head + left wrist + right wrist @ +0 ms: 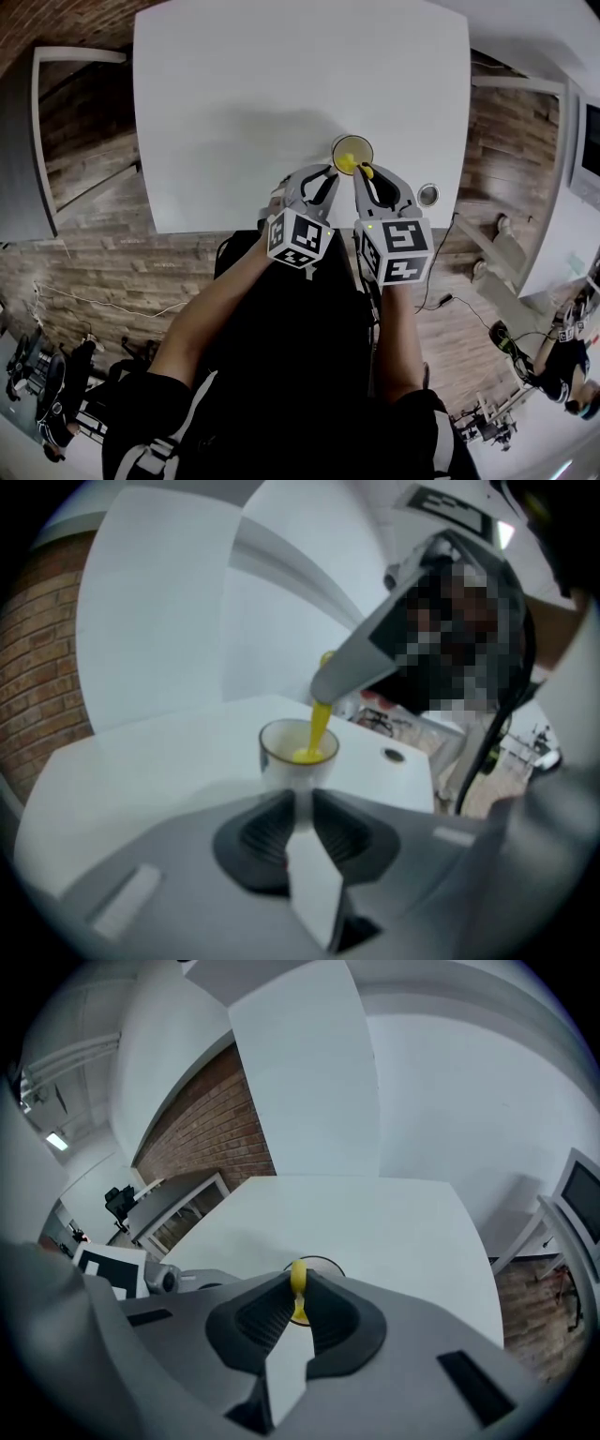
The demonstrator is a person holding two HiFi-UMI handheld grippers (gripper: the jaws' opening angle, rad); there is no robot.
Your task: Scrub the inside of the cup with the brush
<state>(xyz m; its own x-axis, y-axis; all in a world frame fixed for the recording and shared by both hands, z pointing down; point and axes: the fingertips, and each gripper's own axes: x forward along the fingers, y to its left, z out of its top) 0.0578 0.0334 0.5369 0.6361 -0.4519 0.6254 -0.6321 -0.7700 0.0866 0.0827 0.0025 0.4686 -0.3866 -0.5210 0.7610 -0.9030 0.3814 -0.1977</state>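
A small cup (352, 148) stands near the front edge of the white table (244, 103). A yellow brush (349, 165) reaches down into it. My right gripper (364, 174) is shut on the brush's handle, and the handle's yellow end (298, 1277) shows between its pads above the cup's rim (325, 1262). In the left gripper view the brush (317, 731) slants into the cup (296, 754), with its head low inside. My left gripper (302, 797) sits against the cup's near side, its jaws drawn close on it. That gripper (328, 174) is left of the right one.
A round cable hole (427, 195) lies in the table's right front corner, right of the cup. Wood-plank floor surrounds the table, and a grey desk (28, 141) stands to the left. The person's arms and lap fill the near side.
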